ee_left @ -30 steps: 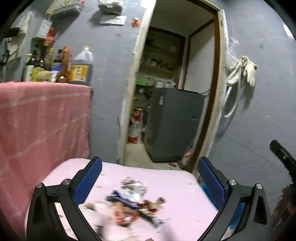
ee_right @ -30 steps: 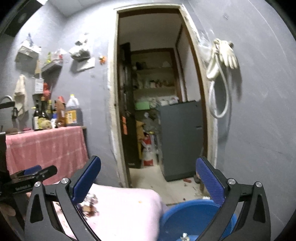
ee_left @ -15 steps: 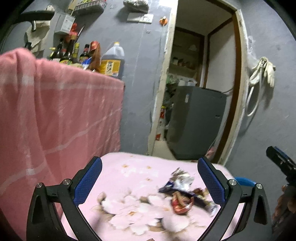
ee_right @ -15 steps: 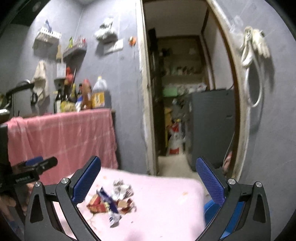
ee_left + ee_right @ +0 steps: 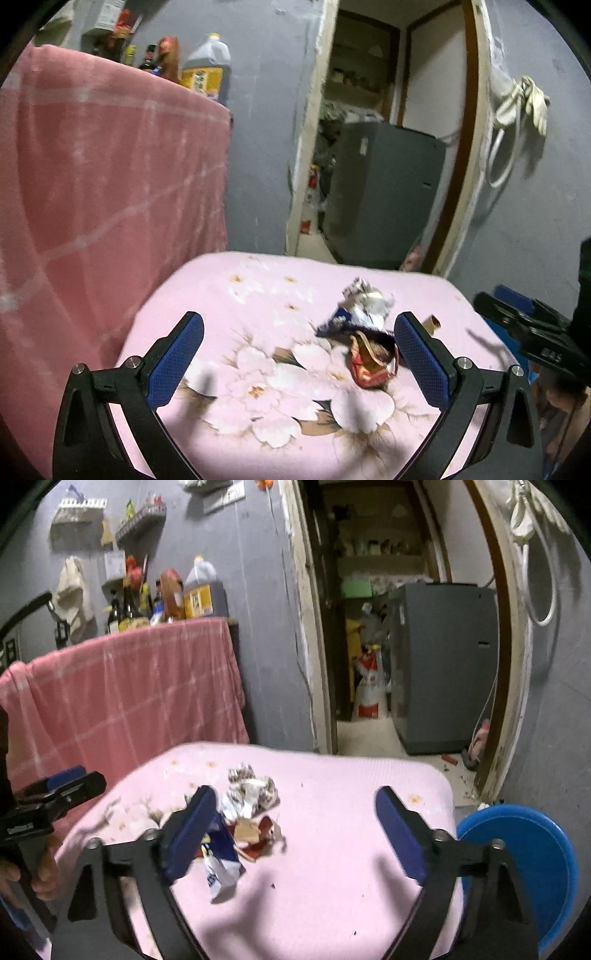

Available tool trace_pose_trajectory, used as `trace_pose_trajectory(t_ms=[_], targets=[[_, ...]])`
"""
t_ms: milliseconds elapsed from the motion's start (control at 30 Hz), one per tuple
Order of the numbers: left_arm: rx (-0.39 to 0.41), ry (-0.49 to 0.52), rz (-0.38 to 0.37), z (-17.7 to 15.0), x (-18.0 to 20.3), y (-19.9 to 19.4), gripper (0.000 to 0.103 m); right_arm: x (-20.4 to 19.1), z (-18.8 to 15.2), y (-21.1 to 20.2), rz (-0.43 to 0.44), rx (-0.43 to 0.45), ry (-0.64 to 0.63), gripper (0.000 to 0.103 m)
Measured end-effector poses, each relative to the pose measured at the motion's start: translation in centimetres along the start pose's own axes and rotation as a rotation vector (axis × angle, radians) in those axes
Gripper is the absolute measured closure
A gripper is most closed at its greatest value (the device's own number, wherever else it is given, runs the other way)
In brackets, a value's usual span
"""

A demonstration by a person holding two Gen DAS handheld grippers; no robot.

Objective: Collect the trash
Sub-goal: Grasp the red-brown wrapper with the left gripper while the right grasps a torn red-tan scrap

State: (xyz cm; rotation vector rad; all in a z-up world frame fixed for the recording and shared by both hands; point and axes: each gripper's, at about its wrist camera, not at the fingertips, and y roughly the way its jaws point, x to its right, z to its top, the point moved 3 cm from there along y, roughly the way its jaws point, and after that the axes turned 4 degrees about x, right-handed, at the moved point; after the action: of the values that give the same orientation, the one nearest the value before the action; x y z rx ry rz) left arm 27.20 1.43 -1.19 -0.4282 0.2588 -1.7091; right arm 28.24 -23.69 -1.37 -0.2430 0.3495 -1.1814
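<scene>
Pink floral cloth on tabletop (image 5: 332,849), now close below both tools. Crumpled foil and red-blue snack wrappers (image 5: 243,812) heaped mid-cloth, nearer than a second ago. Right gripper (image 5: 295,830) lowered toward heap, fingers just narrowed yet apart, nothing pinched. Left gripper (image 5: 299,354) wide apart, empty. Blue plastic basin (image 5: 524,867) beside table edge, likely destination. Grasp apparently imminent.

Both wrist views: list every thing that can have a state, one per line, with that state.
left gripper: open, nothing between the pads.
right gripper: open, jaws have just been closing, nothing gripped.
wrappers: crumpled, piled loose on the pink cloth.
blue basin: upright beside the cloth, contents hidden.
doorway: open.
oil jug: upright, capped.
</scene>
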Motion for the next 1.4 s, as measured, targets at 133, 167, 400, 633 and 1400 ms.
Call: trace_pose_trajectory(t_ms=[133,167,400,633,1400], targets=[[-0.089,0.045,-0.028,-0.9,1.1,1.4,0.002,-0.2,-0.8,1.3,0.034,-0.052,-0.008,0.021],[-0.103,0.053,-0.035,-1.1,1.3,1.6,0.003,-0.2,-1.0,1.6,0.039,-0.064,-0.011,0.022],[-0.176,0.085,-0.101,-1.8,3.0,2.8,0.011,0.2,-1.5,2.1,0.063,-0.106,0.01,0.028],[-0.249,0.061,-0.17,-2.2,3.9,4.4,0.037,0.6,-1.5,2.4,0.067,-0.117,0.035,0.029],[-0.316,0.026,-0.243,-2.6,3.8,5.2,0.091,-2.4,-2.5,5.9,0.098,-0.286,-0.082,0.048]])
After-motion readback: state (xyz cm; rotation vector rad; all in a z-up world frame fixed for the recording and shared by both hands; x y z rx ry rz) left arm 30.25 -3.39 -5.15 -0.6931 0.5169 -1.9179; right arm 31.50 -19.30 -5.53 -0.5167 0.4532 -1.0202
